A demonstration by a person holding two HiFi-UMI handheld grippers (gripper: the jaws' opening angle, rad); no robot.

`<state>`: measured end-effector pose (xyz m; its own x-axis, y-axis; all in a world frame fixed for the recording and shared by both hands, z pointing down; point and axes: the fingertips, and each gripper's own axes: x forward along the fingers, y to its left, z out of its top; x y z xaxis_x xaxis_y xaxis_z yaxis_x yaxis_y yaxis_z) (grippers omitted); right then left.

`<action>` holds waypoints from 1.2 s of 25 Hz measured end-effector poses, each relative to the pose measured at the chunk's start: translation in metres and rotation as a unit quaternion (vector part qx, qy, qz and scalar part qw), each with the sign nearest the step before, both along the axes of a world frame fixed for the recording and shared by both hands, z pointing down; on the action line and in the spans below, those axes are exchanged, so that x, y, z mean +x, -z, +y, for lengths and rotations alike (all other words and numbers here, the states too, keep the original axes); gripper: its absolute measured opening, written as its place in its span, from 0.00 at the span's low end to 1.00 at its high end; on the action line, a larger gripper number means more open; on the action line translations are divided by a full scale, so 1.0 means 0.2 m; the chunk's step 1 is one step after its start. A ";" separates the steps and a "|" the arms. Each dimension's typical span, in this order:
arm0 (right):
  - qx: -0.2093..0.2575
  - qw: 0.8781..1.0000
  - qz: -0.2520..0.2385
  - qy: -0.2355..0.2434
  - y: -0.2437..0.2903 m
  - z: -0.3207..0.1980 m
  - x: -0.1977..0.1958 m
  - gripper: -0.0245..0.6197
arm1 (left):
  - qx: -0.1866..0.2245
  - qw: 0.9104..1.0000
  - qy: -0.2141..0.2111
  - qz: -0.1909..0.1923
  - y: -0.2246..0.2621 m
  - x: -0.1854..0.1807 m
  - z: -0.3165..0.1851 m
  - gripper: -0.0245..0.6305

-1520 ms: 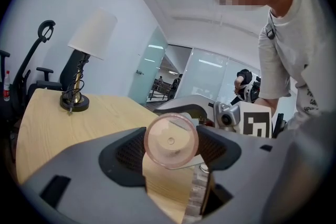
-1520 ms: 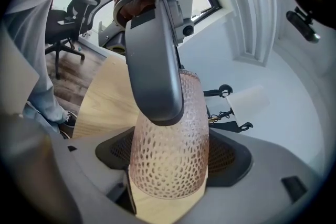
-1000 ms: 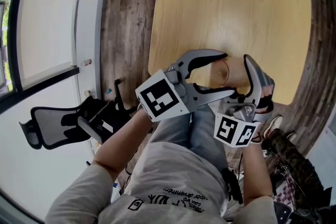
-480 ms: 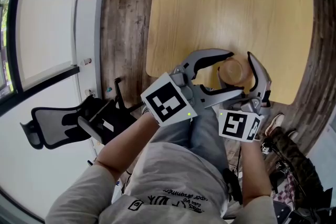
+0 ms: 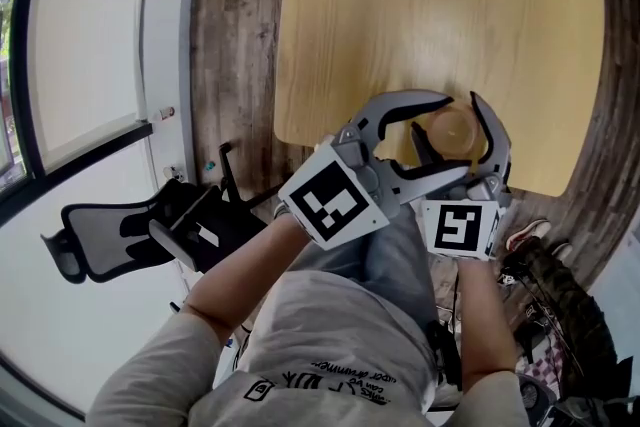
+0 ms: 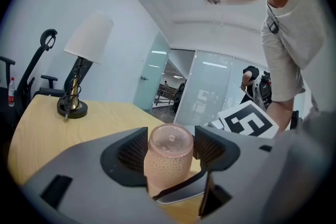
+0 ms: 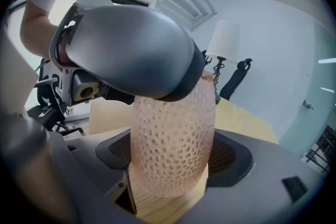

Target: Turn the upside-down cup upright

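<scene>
The cup (image 5: 452,130) is up on end now! A second ago it lay tipped on its side between the two claws, half a second ago it was swinging round, and here it stands vertical close to the table's (image 5: 400,5) near edge, toward the right corner. The left gripper (image 6: 169,152) has both pads pressed to the cup's sides near the top, and the right gripper (image 7: 173,157) is clamped round its belly lower down, so both hold it at once. The turn looks all but done. One snag: the upper end shows a round disc with a small nub, and it can't be told whether that is the base or the bottom seen through an open mouth. Whether the foot touches the wood isn't clear either. Setting down and letting go should come next.
</scene>
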<state>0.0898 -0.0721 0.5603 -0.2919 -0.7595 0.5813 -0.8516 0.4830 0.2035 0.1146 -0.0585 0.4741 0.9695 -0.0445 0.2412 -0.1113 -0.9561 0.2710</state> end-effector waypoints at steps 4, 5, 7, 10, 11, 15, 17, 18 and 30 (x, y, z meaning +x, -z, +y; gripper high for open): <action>-0.011 1.000 -0.013 -0.007 -0.04 -0.02 0.00 0.61 | 0.015 1.000 -0.004 -0.009 -0.03 0.02 -0.01 0.46; -0.014 1.000 -0.015 -0.008 -0.05 -0.02 0.00 0.61 | 0.015 1.000 -0.005 -0.010 -0.04 0.02 -0.01 0.46; -0.022 1.000 -0.019 -0.011 -0.08 -0.03 0.00 0.61 | 0.016 1.000 -0.006 -0.012 -0.05 0.03 -0.01 0.46; -0.028 0.999 -0.026 -0.013 -0.10 -0.03 0.00 0.61 | 0.020 1.000 -0.010 -0.015 -0.06 0.04 0.00 0.46; -0.028 0.999 -0.028 -0.013 -0.11 -0.03 0.00 0.61 | 0.023 1.000 -0.012 -0.016 -0.06 0.04 0.00 0.46; -0.035 0.999 -0.034 -0.015 -0.14 -0.03 0.01 0.61 | 0.024 1.000 -0.014 -0.015 -0.07 0.06 0.01 0.46; -0.043 0.998 -0.035 -0.015 -0.16 -0.02 0.02 0.61 | 0.022 1.000 -0.016 -0.015 -0.08 0.08 0.00 0.46; -0.046 0.998 -0.035 -0.015 -0.16 -0.02 0.02 0.61 | 0.022 0.999 -0.017 -0.016 -0.08 0.09 0.00 0.45; -0.057 0.997 -0.040 -0.022 -0.23 0.01 0.04 0.61 | 0.015 0.999 -0.023 -0.017 -0.13 0.11 0.03 0.44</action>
